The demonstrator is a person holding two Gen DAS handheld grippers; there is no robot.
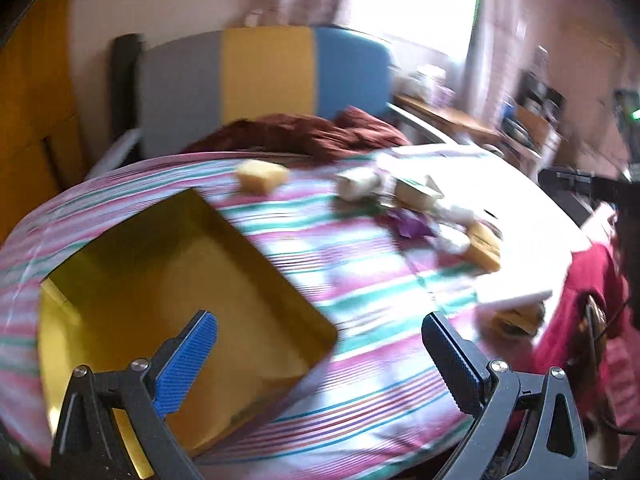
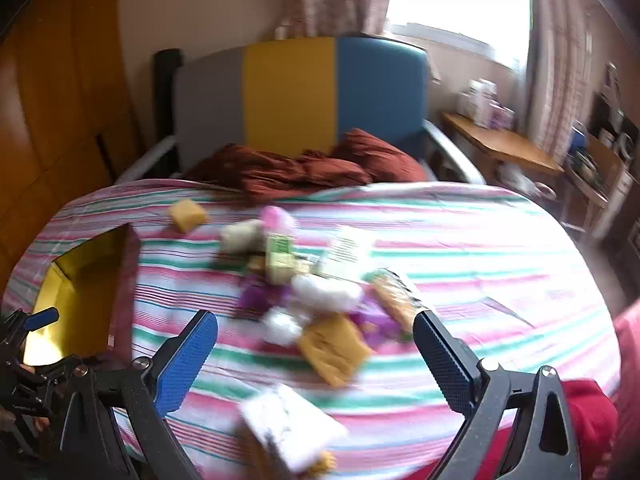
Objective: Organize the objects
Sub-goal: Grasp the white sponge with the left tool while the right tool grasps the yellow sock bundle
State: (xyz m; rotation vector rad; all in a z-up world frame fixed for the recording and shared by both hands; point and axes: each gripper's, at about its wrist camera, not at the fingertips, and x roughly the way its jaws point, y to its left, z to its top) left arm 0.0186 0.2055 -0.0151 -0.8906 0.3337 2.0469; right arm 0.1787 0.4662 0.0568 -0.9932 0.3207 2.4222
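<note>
A gold-lined open box (image 1: 160,288) lies on the striped bed, right under my left gripper (image 1: 320,356), whose jaws stand open with nothing between them. The same box (image 2: 80,288) shows at the left edge of the right wrist view. A blurred pile of small items (image 2: 312,292) sits mid-bed: white soft pieces, purple wrappers, a green-yellow carton and a mustard pouch (image 2: 334,346). A yellow sponge (image 2: 186,214) lies apart, further back. My right gripper (image 2: 316,356) hovers open above the near side of the pile. A white packet (image 2: 288,428) lies close below it. The pile (image 1: 420,204) appears far right of my left gripper.
A dark red blanket (image 2: 304,168) is bunched at the grey, yellow and blue headboard (image 2: 288,92). A wooden side table (image 2: 500,144) with bottles stands to the right under the window. A person's red sleeve (image 2: 588,408) is at the lower right. Wooden wardrobe doors (image 2: 60,100) fill the left.
</note>
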